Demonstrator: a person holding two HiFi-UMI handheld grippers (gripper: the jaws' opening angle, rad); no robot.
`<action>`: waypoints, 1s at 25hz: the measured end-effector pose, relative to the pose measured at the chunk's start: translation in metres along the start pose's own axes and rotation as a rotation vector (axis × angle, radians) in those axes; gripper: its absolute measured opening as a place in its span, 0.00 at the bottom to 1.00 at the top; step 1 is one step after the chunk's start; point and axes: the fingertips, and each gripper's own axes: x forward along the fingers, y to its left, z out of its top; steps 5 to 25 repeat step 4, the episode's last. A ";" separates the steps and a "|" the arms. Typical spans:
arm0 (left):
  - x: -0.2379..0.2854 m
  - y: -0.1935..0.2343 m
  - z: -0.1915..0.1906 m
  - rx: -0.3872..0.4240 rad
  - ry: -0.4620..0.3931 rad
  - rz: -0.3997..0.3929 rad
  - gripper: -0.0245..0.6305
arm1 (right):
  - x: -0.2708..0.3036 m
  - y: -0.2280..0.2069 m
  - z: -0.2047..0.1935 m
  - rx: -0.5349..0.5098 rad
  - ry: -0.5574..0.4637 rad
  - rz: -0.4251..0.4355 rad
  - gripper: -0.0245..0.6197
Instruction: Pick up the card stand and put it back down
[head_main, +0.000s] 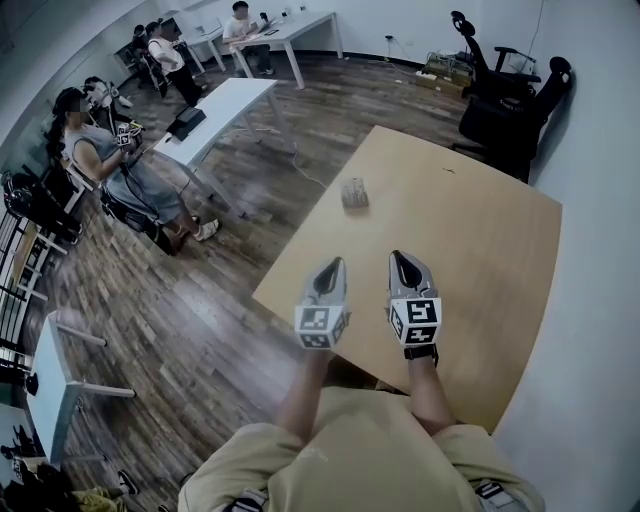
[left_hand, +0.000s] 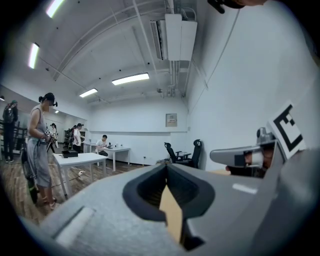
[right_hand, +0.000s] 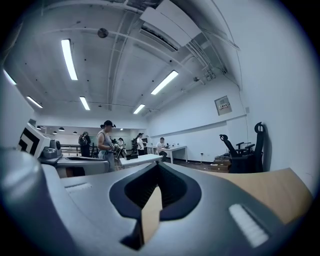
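Two matte grey grippers, each bearing a black-and-white marker cube, hover above the near edge of the smooth tan wooden tabletop (head_main: 480, 240). Left gripper (head_main: 333, 262) and right gripper (head_main: 398, 256) both taper to a point, jaws pressed together on nothing. Farther on, the small, blocky grey card stand (head_main: 354, 192) sits by the left edge, well apart from both.
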 end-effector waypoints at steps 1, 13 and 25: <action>0.000 -0.001 0.002 0.004 -0.005 -0.001 0.04 | 0.001 0.001 0.000 0.000 0.000 0.008 0.04; 0.003 -0.002 0.008 0.015 -0.008 0.002 0.04 | 0.009 0.000 -0.002 0.004 0.000 0.020 0.05; 0.003 -0.002 0.008 0.015 -0.008 0.002 0.04 | 0.009 0.000 -0.002 0.004 0.000 0.020 0.05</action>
